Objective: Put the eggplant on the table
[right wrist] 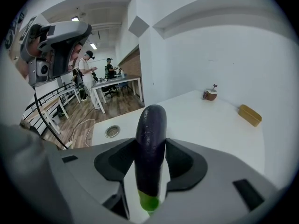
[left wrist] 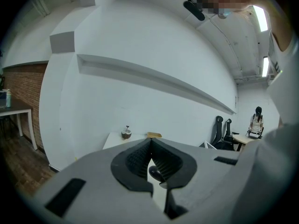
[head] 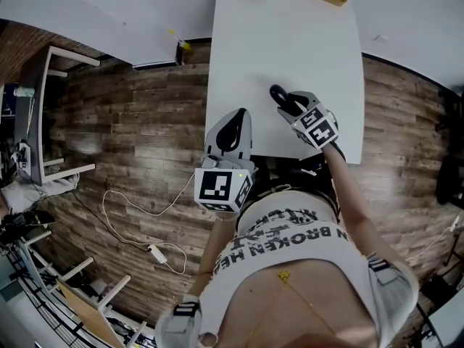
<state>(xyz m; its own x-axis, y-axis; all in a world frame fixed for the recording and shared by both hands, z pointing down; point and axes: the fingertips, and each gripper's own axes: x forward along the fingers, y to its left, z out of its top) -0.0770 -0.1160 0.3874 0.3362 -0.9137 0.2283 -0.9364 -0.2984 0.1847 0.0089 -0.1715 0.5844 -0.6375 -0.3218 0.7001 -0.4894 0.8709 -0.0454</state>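
Eggplant [right wrist: 150,148], dark purple with a green stem end, is being clamped between the jaws of the right gripper [head: 288,106], which is grasping it around its stem half. Its long axis is running along the line the gripper is pointing. The rounded dark tip is sticking out forward and slanting down toward the white surface [head: 290,42], and the stem end is lying back toward the person. It is hanging over the near part of the surface, seemingly not yet touching it. Bare top is lying below and ahead, so the set-down is probably calling for a plain lowering. The left gripper [head: 233,122], clenched on nothing, is hovering just beside, at the near edge.
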